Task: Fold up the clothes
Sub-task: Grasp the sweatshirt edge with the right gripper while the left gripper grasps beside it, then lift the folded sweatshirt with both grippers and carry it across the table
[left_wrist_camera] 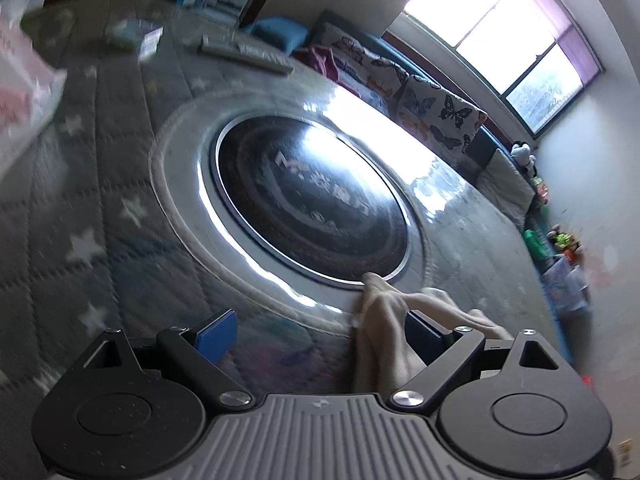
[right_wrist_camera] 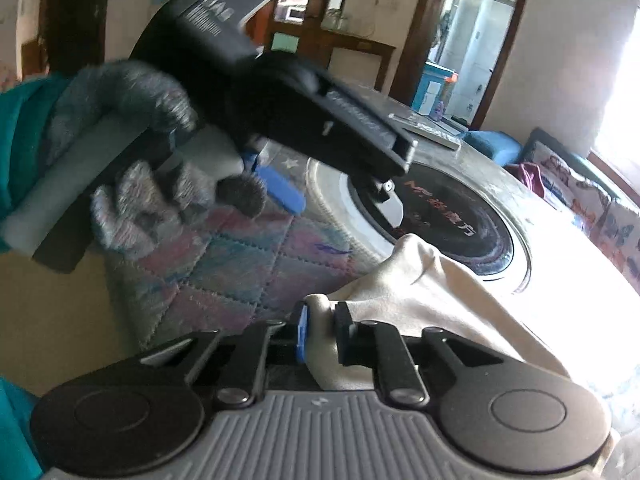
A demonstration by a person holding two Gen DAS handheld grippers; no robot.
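Note:
A beige cloth (right_wrist_camera: 432,300) lies bunched on the round table's quilted star cover (left_wrist_camera: 100,200), its edge reaching the black glass disc (left_wrist_camera: 312,200) set in the middle. In the right wrist view my right gripper (right_wrist_camera: 322,330) is shut on a corner of the cloth. My left gripper (left_wrist_camera: 320,334) stands wide open just above the table; a fold of the beige cloth (left_wrist_camera: 384,320) rests against its right finger, and nothing is pinched between its pads. The right wrist view also shows the left gripper (right_wrist_camera: 335,196), held by a grey gloved hand (right_wrist_camera: 132,184).
Remote controls (left_wrist_camera: 244,52) and a small box (left_wrist_camera: 136,34) lie at the table's far side. A bench with butterfly cushions (left_wrist_camera: 420,100) runs under the window (left_wrist_camera: 512,32). A pink-white box (left_wrist_camera: 20,92) sits at the left edge. A doorway (right_wrist_camera: 472,32) opens beyond the table.

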